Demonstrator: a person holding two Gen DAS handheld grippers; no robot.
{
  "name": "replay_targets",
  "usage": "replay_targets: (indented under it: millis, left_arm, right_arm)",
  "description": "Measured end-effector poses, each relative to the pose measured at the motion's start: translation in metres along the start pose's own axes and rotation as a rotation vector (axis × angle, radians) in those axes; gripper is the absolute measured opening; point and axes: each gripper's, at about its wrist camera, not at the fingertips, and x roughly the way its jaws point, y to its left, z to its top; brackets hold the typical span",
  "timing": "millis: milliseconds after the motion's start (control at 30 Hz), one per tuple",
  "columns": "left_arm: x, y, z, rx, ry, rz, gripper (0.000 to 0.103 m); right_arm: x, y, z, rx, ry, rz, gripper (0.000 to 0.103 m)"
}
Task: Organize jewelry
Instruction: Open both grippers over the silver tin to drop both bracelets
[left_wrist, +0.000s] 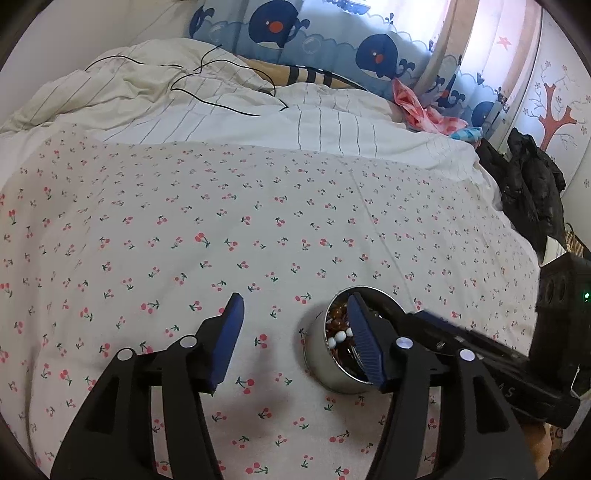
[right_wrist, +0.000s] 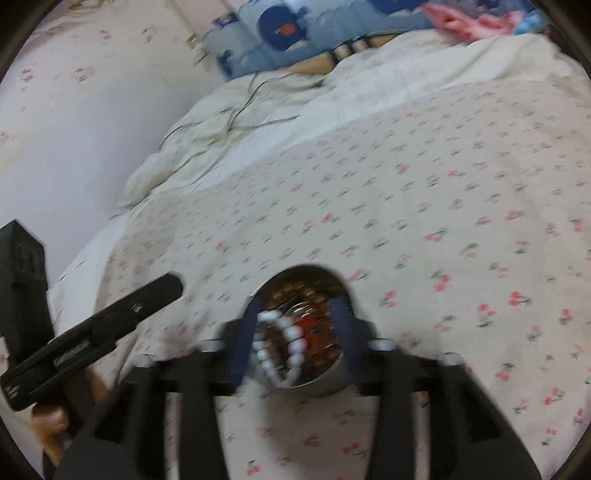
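The round metal tin (right_wrist: 325, 380) on the bed (left_wrist: 258, 229) holds brown beads; a white bead bracelet (right_wrist: 280, 347) drapes over its rim (half in). Both tongs, left (left_wrist: 291, 339) and right (right_wrist: 291, 343), stand open, gripping nothing; tucking remains.

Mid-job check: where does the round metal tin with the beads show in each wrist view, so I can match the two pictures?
Left wrist: the metal tin sits low and right of centre on the cherry-print sheet, partly behind the left gripper's right-hand finger.
Right wrist: the tin, rim at, is low centre, between the open fingers of the right gripper; white beads hang over its near edge.
Shared landmark: the whale-print curtain at the far side of the bed.
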Motion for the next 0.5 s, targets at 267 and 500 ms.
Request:
replay_targets:
  millis: [267,500]
  left_arm:
    - [0.002,-0.012,-0.007,0.052,0.003,0.051,0.074]
    - [0.004,-0.011,-0.025,0.027,0.012,0.138,0.085]
  right_arm:
    - [-0.02,0.008,-0.001,-0.078,-0.054,-0.124,0.065]
    - [-0.02,0.012,-0.017,-0.245,-0.019,-0.344,0.088]
